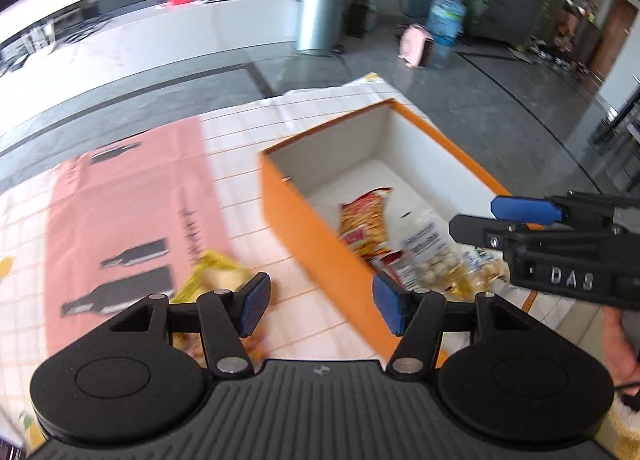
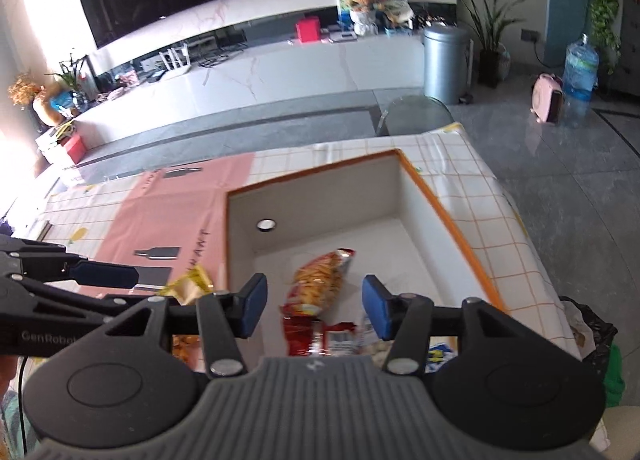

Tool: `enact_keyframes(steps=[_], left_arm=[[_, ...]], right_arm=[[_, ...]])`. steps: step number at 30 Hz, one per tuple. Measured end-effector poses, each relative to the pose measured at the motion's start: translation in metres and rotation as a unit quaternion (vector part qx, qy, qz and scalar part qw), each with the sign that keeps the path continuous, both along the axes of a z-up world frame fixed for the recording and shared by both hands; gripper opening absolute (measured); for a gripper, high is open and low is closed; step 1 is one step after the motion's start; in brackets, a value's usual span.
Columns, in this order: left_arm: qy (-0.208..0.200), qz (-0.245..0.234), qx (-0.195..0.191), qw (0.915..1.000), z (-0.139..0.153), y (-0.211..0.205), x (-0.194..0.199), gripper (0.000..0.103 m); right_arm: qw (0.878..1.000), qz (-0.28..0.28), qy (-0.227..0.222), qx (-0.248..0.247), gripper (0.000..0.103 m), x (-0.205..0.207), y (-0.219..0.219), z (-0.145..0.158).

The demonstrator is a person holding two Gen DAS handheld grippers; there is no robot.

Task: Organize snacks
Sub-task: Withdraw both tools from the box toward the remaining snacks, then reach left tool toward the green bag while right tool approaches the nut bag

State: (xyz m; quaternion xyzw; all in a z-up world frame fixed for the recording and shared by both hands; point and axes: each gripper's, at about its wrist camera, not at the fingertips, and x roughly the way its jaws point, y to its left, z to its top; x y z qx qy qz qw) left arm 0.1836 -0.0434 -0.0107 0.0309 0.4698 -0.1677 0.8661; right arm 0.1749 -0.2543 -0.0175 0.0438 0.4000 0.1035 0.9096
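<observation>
An orange box [image 1: 304, 228] with a white inside stands on the checked tablecloth; it also shows in the right wrist view [image 2: 452, 220]. Inside lie a red and yellow snack bag [image 1: 364, 220] [image 2: 320, 280], a clear bag of pale round snacks [image 1: 436, 264] and a red packet [image 2: 304, 332]. A yellow snack bag [image 1: 216, 276] [image 2: 188, 286] lies on the cloth left of the box. My left gripper [image 1: 320, 306] is open and empty above the box's left wall. My right gripper [image 2: 314, 306] is open and empty over the box; it also shows in the left wrist view [image 1: 480, 220].
A pink mat with black bottle prints [image 1: 128, 220] covers the left of the table. The table's right edge [image 2: 532, 244] drops to a grey floor. A black bin bag [image 2: 592, 336] sits by the table. A metal bin [image 2: 446, 64] and water jug [image 2: 580, 76] stand far off.
</observation>
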Motion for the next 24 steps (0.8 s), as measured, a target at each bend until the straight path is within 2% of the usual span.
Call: enact_keyframes(steps=[10, 18, 24], left_arm=[[0.012, 0.067, 0.004, 0.9977, -0.001, 0.062, -0.040, 0.069], [0.015, 0.103, 0.004, 0.9946, -0.019, 0.105, -0.069, 0.069], [-0.009, 0.100, 0.012, 0.9948, -0.025, 0.126, -0.085, 0.069]], right_arm=[[0.999, 0.029, 0.002, 0.022, 0.054, -0.038, 0.069, -0.006], [0.998, 0.025, 0.030, 0.039, 0.056, -0.068, 0.108, -0.035], [0.999, 0.031, 0.042, 0.003, 0.056, -0.077, 0.130, -0.061]])
